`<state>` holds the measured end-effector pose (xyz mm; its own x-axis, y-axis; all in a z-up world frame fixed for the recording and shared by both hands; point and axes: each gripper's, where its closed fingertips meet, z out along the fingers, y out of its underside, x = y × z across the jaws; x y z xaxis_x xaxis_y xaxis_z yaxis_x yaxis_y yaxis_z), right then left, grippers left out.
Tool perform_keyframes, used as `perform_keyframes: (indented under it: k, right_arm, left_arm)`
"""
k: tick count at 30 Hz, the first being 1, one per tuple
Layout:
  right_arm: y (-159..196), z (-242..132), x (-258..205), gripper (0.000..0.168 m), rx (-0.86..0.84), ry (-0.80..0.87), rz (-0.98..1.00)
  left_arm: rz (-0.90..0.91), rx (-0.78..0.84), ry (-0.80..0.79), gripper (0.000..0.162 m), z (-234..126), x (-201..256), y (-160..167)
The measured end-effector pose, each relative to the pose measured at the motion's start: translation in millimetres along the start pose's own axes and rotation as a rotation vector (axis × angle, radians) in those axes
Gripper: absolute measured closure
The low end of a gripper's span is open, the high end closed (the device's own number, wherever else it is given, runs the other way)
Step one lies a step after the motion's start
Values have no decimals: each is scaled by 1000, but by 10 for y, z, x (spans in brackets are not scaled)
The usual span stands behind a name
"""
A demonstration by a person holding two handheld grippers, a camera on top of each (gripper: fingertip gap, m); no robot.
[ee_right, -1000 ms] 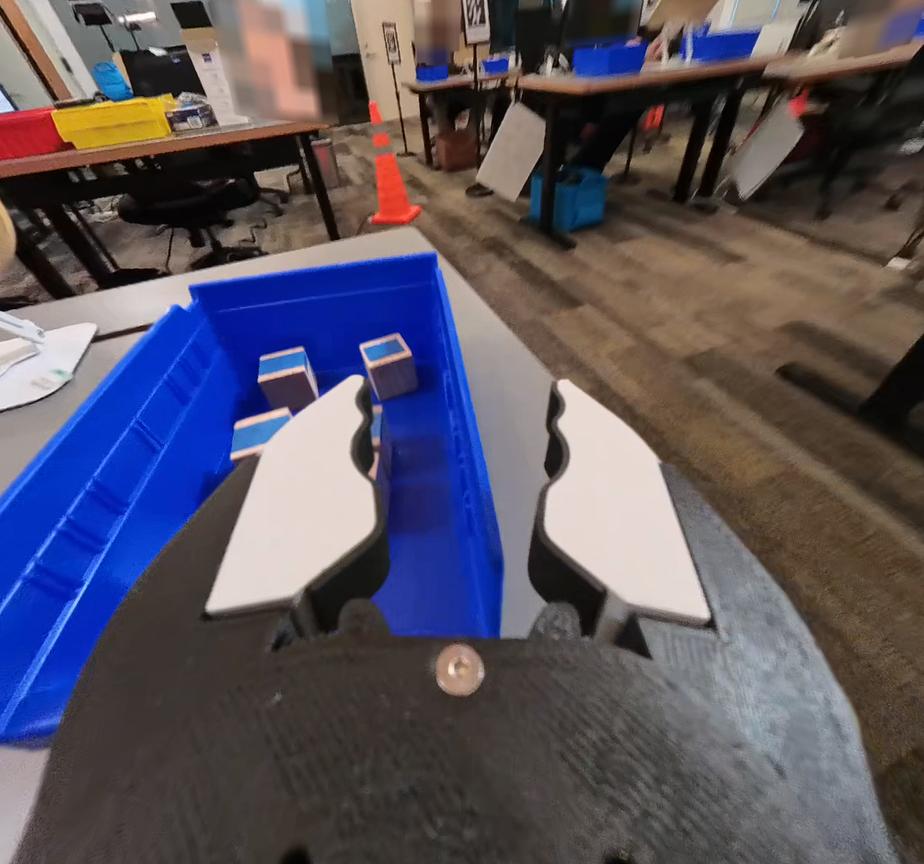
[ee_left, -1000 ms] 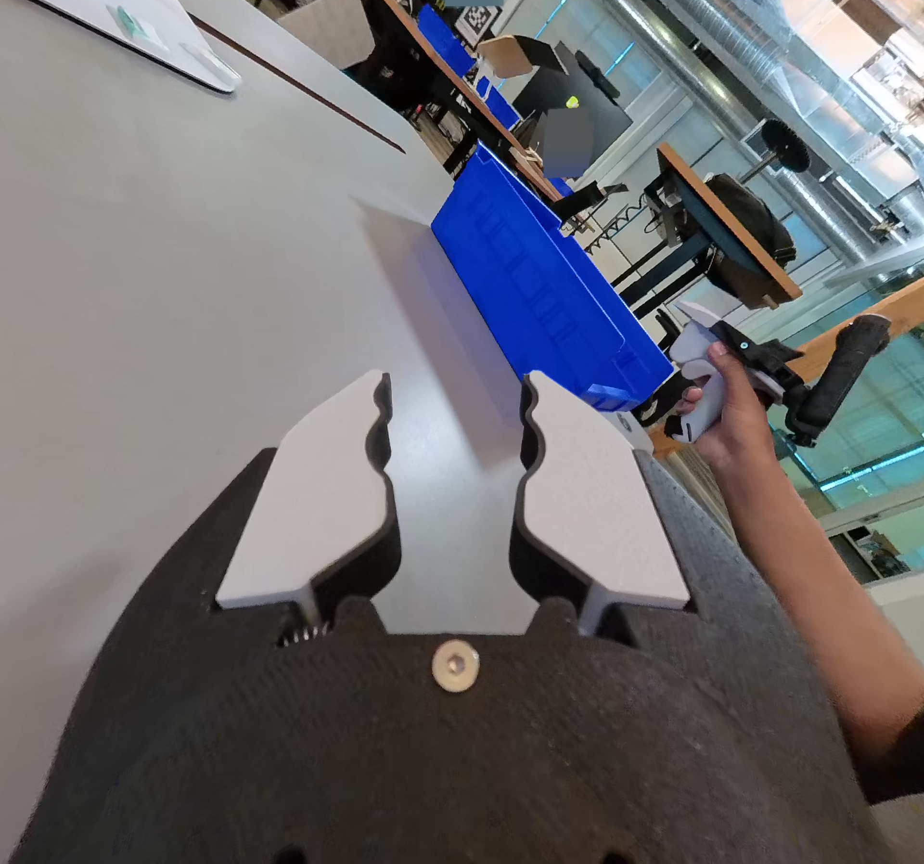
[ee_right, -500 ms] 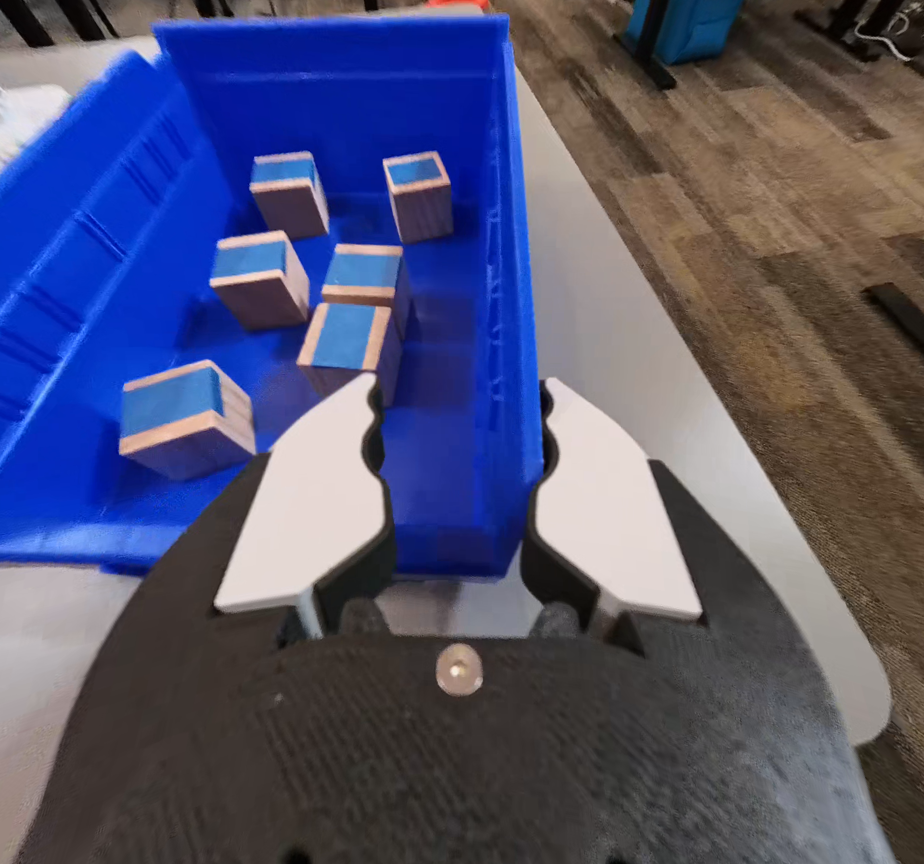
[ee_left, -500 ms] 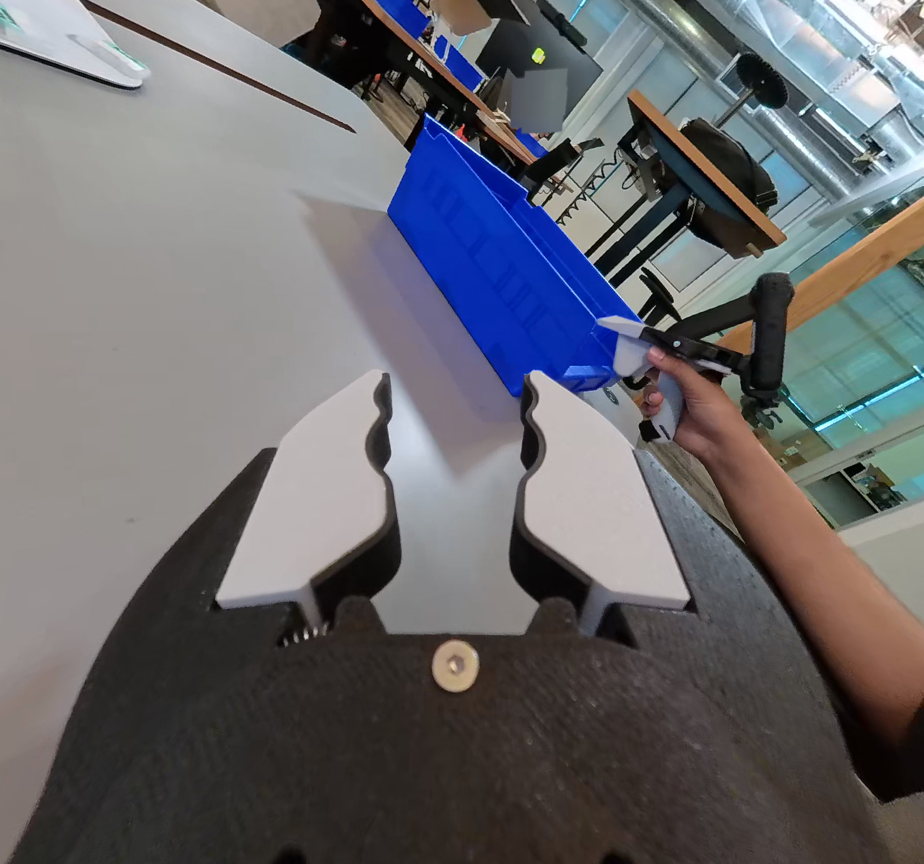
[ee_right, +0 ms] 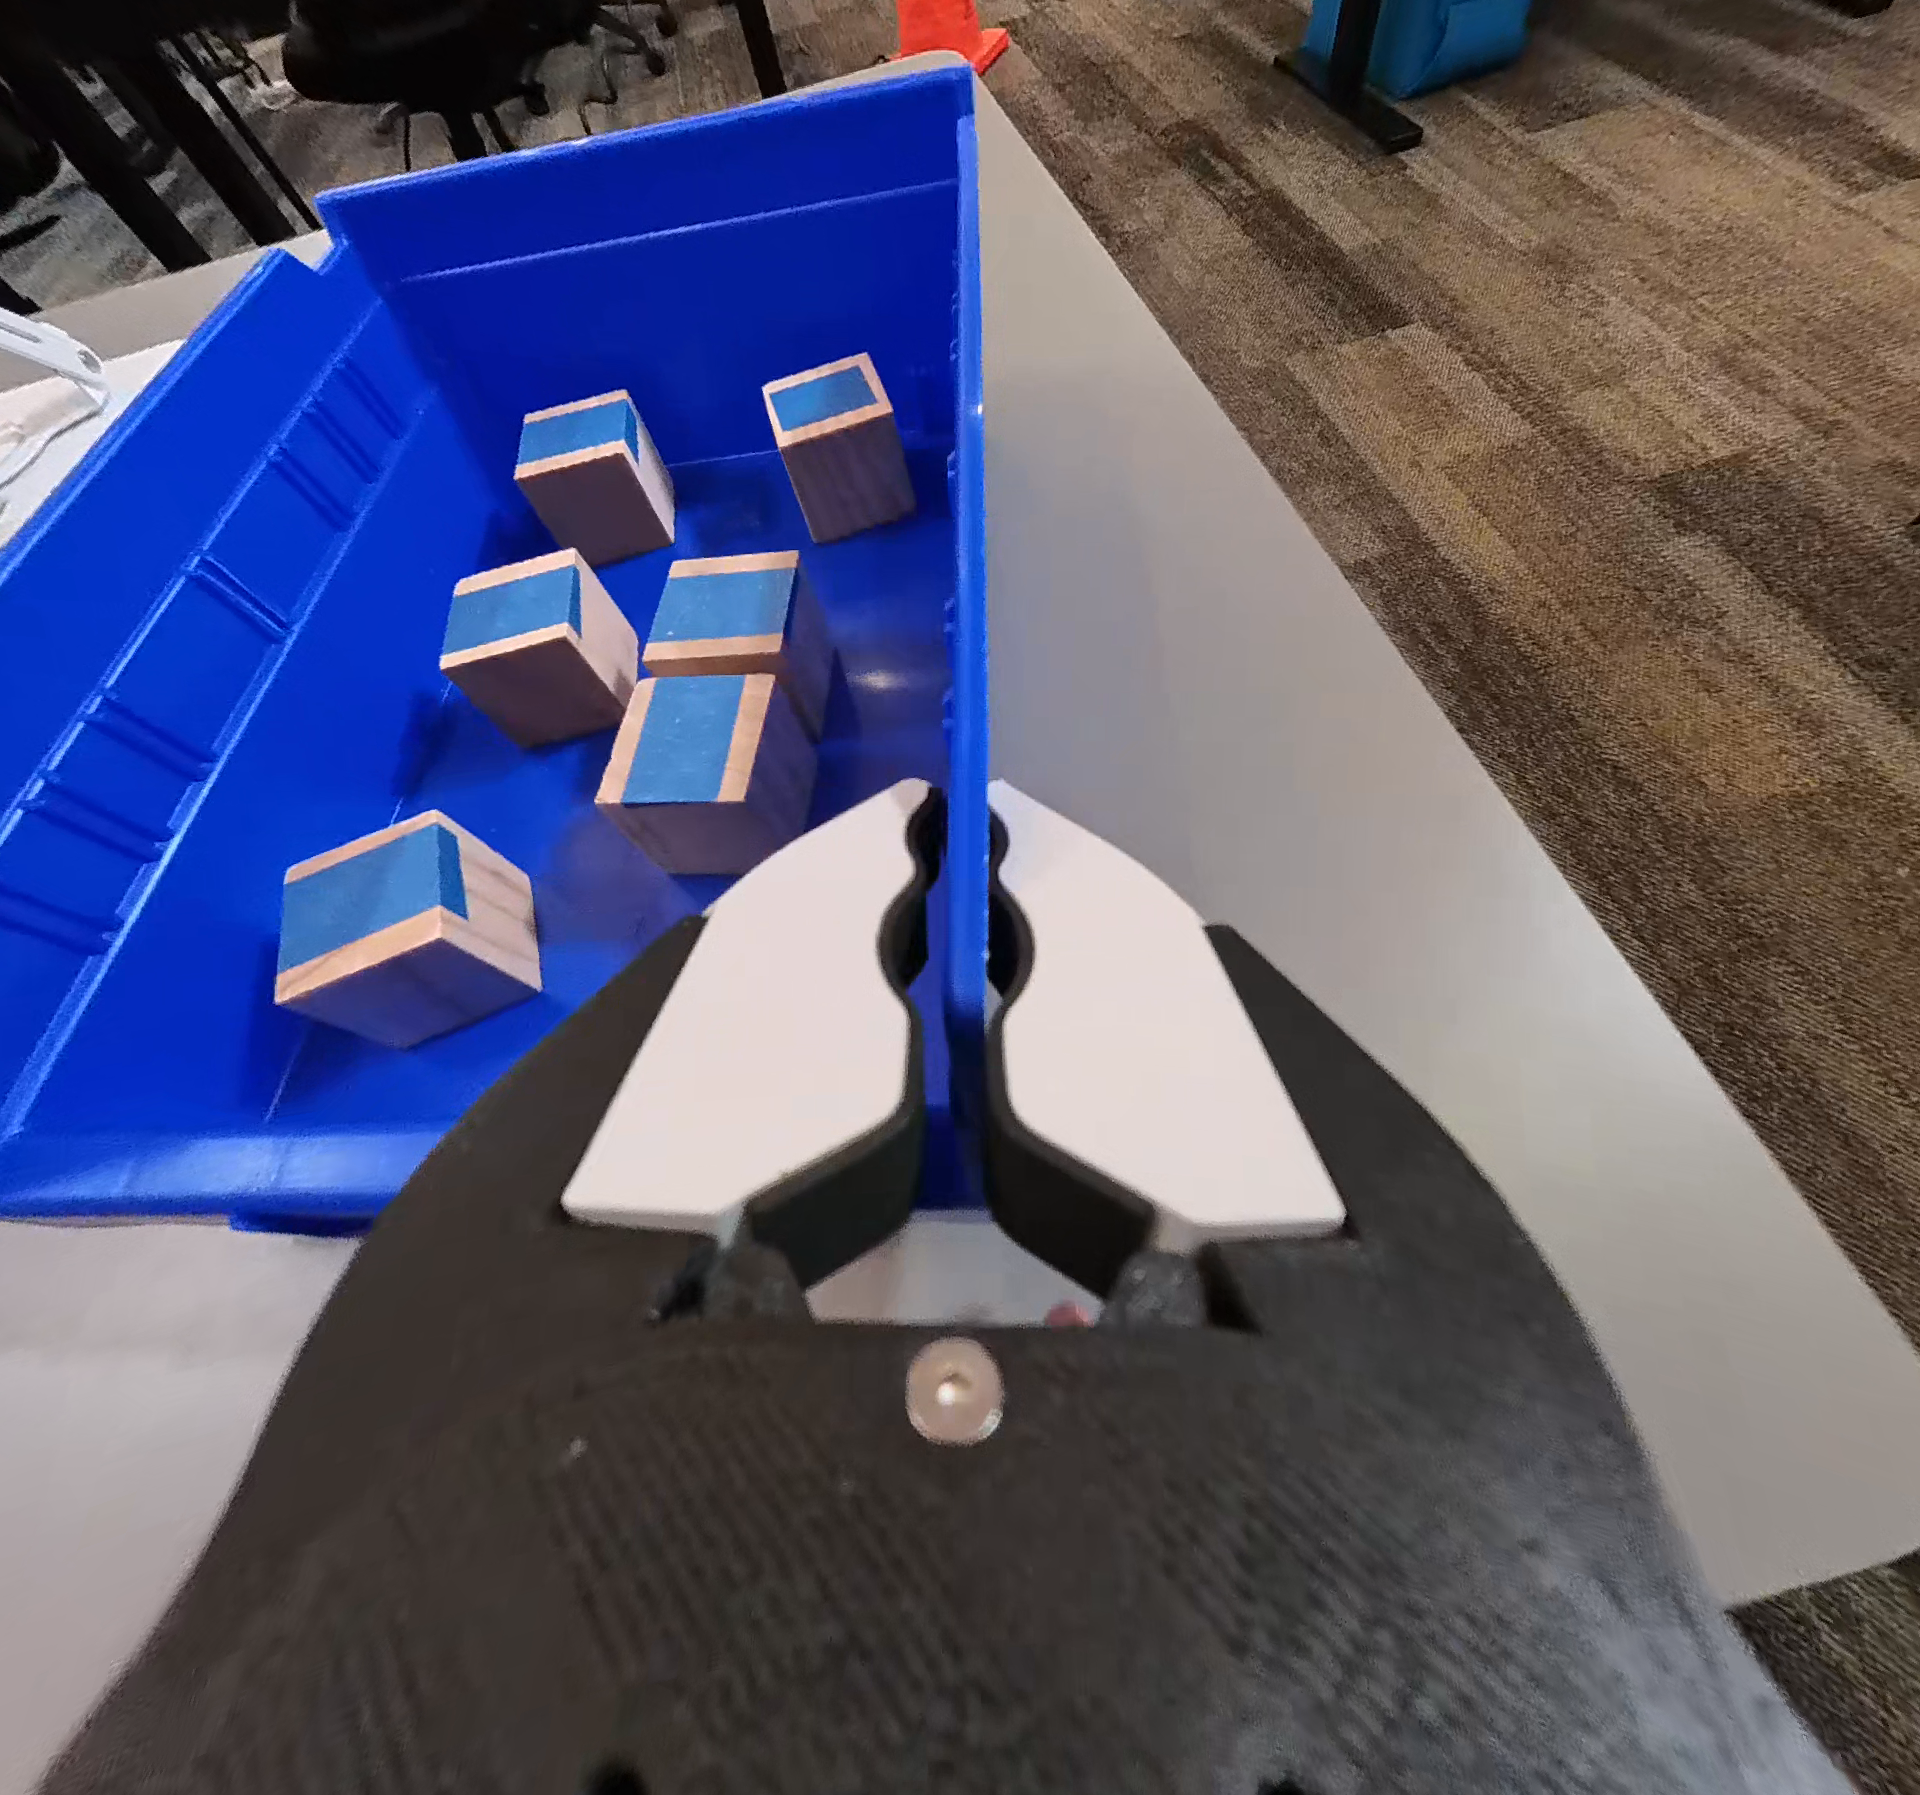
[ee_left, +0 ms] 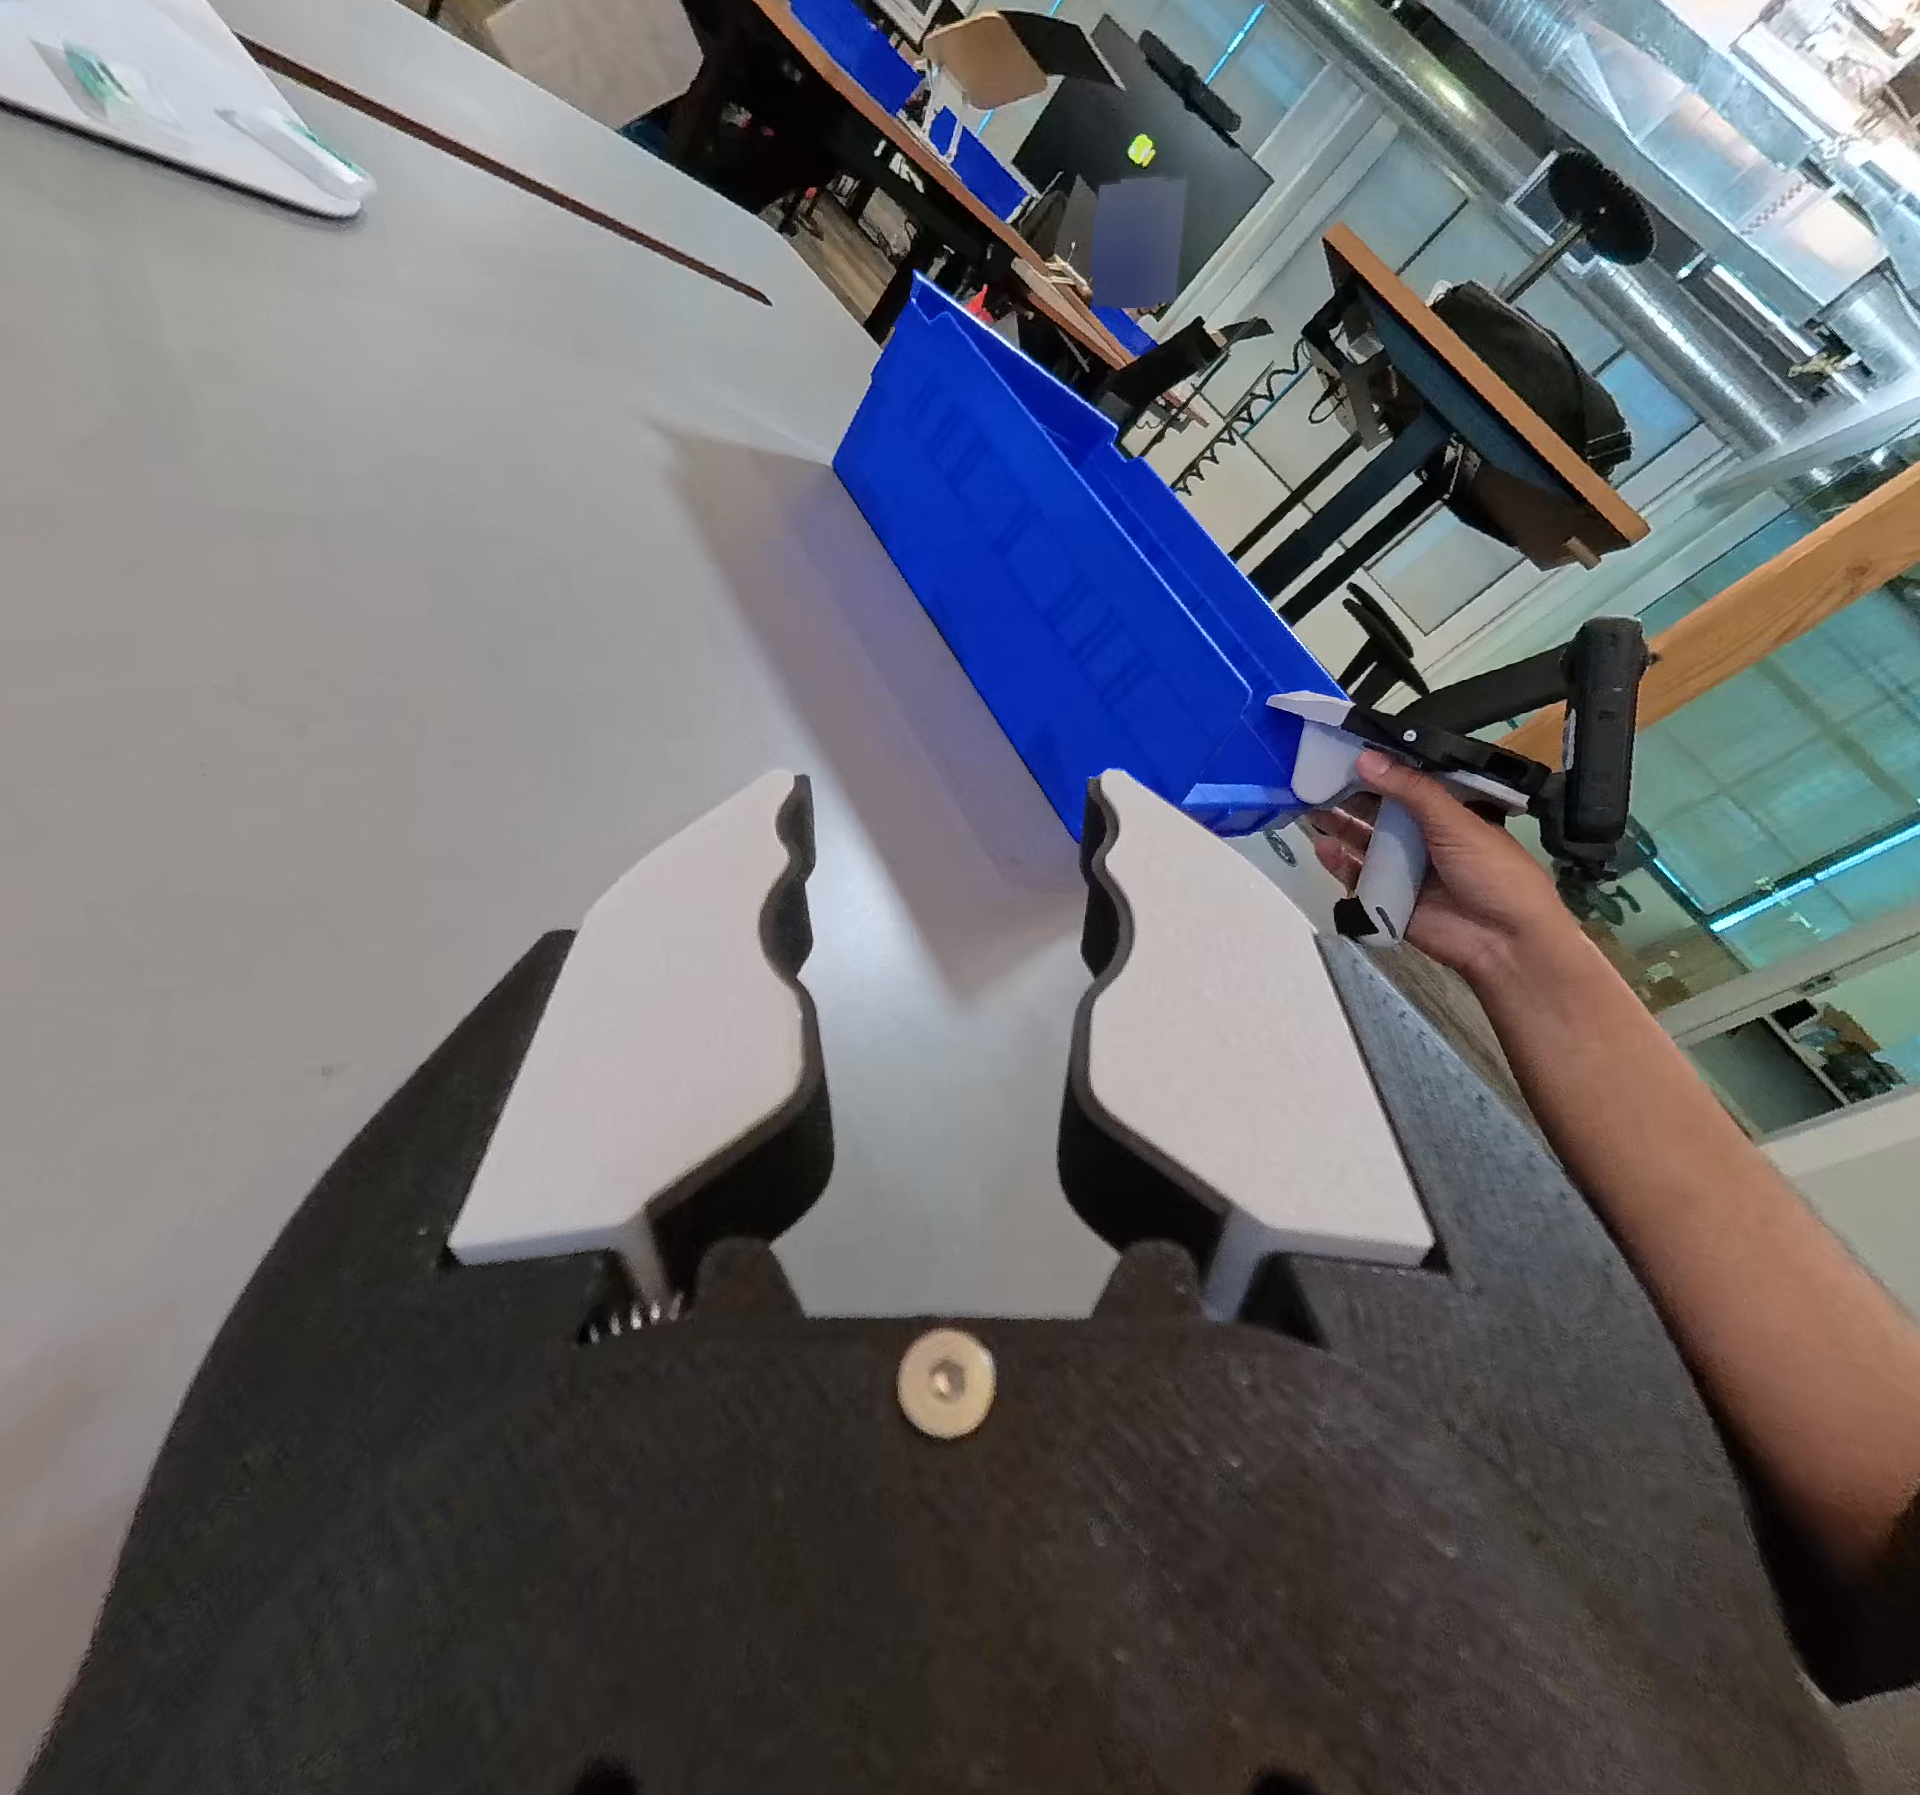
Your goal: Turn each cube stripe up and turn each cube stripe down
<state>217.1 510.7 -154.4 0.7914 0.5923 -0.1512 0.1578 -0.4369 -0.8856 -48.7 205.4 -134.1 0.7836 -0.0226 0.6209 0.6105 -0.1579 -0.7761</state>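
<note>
- The blue bin (ee_right: 665, 291) stands on the grey table (ee_right: 1247, 810); everything below is placed against it
- Six wooden cubes lie loose on the bin's floor, each with a blue stripe facing up: one by the bin's near end (ee_right: 400, 924), two touching each other beside the right wall (ee_right: 696, 769) and (ee_right: 732, 618), one left of that pair (ee_right: 530, 644), and two toward the far wall (ee_right: 592, 472) and (ee_right: 836, 441)
- The right gripper (ee_right: 961, 815) straddles the bin's right wall close to its near corner, one finger inside and one outside, pinched onto the rim
- The left gripper (ee_left: 940, 800) hangs over bare table on the bin's left side, jaws spread with nothing between them
- The cubes look like solid wood: stiff, light, not fragile, so a firm squeeze should do no harm
- Their bare side faces look smooth and flat; pinching two opposite sides at mid-height seems best, leaving the stripe face free to roll over
- The touching pair offers little finger room between them, so the lone cubes look easier to start on
- The bin looks like thin, light plastic that would likely slide if not held
</note>
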Motion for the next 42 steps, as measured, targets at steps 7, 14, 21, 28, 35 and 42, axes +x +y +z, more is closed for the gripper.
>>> perform_keyframes:
  k: [7,14,21,28,35,42]
  right_arm:
    - [-9,-43,-101,162,-3,-30,-6]
    - [-25,-110,-386,162,-36,-101,-11]
    - [18,-80,-845,163,-47,-258,44]
    - [59,-92,-1107,163,-54,-323,10]
    - [105,-62,-1083,163,-70,-323,19]
    - [168,-33,-1048,162,-97,-338,45]
  left_arm:
    - [51,54,-33,112,-93,-20,-215]
    - [33,83,-54,112,-147,-91,-311]
    - [33,84,-91,112,-163,-172,-329]
    - [60,135,-138,104,-264,-291,-521]
    - [74,177,-231,96,-396,-492,-682]
    - [335,319,-559,97,-1011,-856,-1241]
